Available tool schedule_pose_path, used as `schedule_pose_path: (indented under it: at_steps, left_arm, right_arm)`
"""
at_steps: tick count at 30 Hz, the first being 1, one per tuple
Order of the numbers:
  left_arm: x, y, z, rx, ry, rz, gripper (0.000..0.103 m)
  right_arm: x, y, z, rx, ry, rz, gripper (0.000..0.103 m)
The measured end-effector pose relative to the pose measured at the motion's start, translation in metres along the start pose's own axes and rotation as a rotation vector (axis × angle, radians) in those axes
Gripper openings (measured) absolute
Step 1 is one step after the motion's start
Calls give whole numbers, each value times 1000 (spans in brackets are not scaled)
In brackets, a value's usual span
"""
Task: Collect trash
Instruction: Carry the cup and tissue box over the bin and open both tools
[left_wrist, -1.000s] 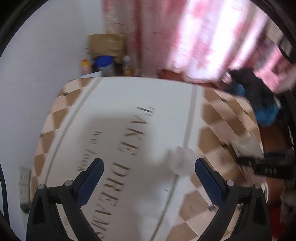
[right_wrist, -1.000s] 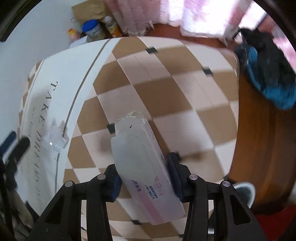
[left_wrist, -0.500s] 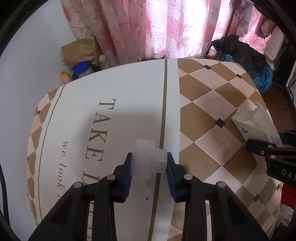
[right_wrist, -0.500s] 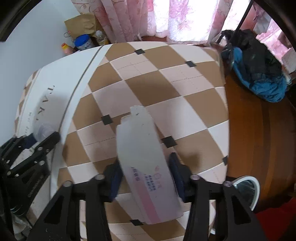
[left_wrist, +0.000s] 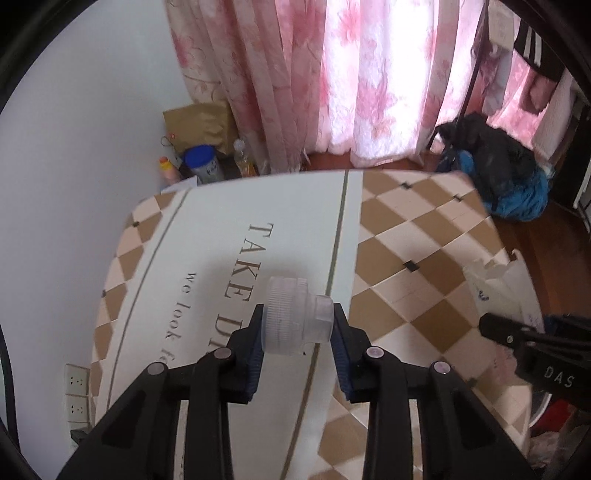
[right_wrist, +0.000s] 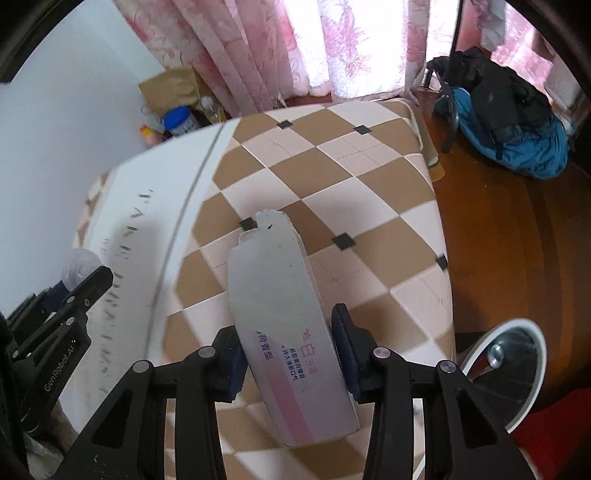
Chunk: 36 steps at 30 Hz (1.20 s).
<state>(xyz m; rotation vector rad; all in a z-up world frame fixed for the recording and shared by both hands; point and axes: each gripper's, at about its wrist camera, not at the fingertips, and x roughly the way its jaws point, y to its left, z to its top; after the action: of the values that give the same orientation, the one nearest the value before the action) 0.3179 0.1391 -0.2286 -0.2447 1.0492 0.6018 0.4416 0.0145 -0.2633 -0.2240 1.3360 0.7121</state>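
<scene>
Pink floral curtains (left_wrist: 332, 74) hang behind a table covered by a checkered brown-and-cream cloth (right_wrist: 332, 177) with a white lettered band, both grippers poised above it with trash already in hand. To the lower right of the right gripper (right_wrist: 288, 343), on the wooden floor beside the table edge, sits a white-rimmed round bin (right_wrist: 509, 369) with a shiny lid and knob; it appears to be the trash bin, though only part of it shows at the frame's edge. That gripper is clamped on a torn toothpaste box (right_wrist: 284, 325), grey and pink with printed characters, whose long axis runs straight ahead along the fingers, the ragged open end pointing away. Judged from this layout, the coming move turns on that offset: the bin lies down and to the right of the box, well nearer this gripper than the other, so the right hand would likely swing there first. Off to its left, the left gripper (left_wrist: 297, 325) is closed on a small clear plastic ribbed cap (left_wrist: 295, 317), held sideways between the blue pads, its narrow end toward the right-hand pad. Both items ride clear of the tablecloth; neither has yet reached the bin.
</scene>
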Motion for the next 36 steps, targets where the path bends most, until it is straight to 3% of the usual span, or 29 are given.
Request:
schedule_pose_path:
  at_steps: [6, 12, 21, 28, 36]
  left_arm:
    - [-56, -11, -5, 27, -67, -3, 29]
    - [-109, -39, -6, 68, -131, -61, 29]
    - [-160, -138, -2, 187, -190, -206, 29]
    - [-147, -237, -18, 281, -131, -311, 29]
    - [-80, -346, -52, 367, 64, -400, 29]
  right_arm:
    - [-47, -1, -21, 64, -71, 72, 44]
    - [-109, -19, -45, 113, -150, 111, 44]
    - [-207, -113, -84, 248, -278, 86, 44]
    - [-230, -231, -127, 399, -288, 9, 44]
    - [-178, -357, -179, 576, -180, -14, 44]
